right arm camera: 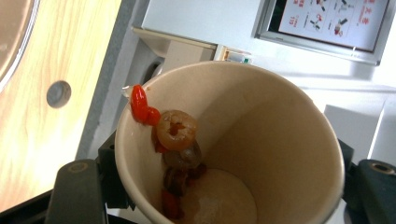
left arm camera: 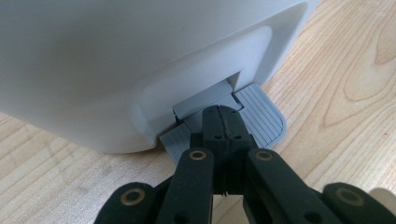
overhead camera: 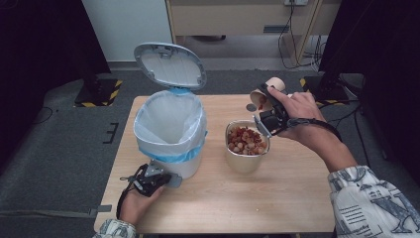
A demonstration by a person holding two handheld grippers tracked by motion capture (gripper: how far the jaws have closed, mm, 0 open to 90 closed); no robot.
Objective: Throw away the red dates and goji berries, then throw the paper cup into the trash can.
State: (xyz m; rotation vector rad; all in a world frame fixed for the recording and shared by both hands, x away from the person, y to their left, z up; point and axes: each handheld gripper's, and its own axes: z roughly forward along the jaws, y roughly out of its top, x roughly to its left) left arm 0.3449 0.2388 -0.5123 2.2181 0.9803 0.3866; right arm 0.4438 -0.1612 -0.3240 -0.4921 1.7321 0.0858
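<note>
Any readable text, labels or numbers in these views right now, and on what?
Framed white poster on the wall behind the tan paper cup, right gripper view: red characters and small pictograms, too small and tilted to read.
White pedal bin, its open grey lid, the steel bowl and the light wooden table: no lettering visible.
Patterned sleeve: bold shapes, not legible as words.

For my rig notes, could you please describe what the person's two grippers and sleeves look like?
Both the left gripper and right gripper are black linkage tools with brass-coloured pivot rings, grey plates and black cables trailing past the wrists. The sleeves are pale with a grey-blue print.
</note>
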